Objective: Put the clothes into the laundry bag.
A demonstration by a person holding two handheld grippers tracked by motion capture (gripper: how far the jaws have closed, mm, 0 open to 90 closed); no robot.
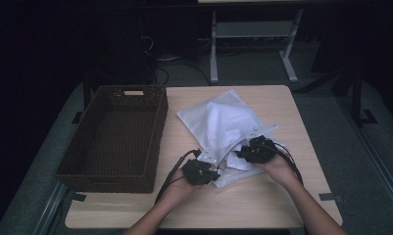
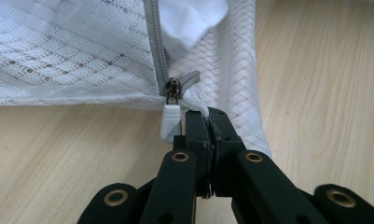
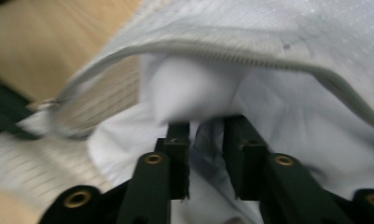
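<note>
the left gripper (image 2: 208, 116) is pinching the corner of the white diamond-mesh laundry bag (image 2: 72, 51), jaws pressed together just beside the grey zipper's white plastic pull tab (image 2: 170, 122). the right gripper (image 3: 205, 128) is sitting with jaws parted inside the bag's open mouth, soft white cloth (image 3: 194, 88) lying between them (pads not squeezing). the bag is lying mid-table on the pale wood tabletop (image 1: 262, 196), beside the dark brown woven rectangular basket (image 1: 115, 137).

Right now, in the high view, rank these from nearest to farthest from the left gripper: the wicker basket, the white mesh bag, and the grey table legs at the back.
From the left gripper:
1. Mesh bag, touching it, just right of the gripper.
2. Wicker basket, to its left on the table.
3. Grey table legs, far back on the floor.
</note>
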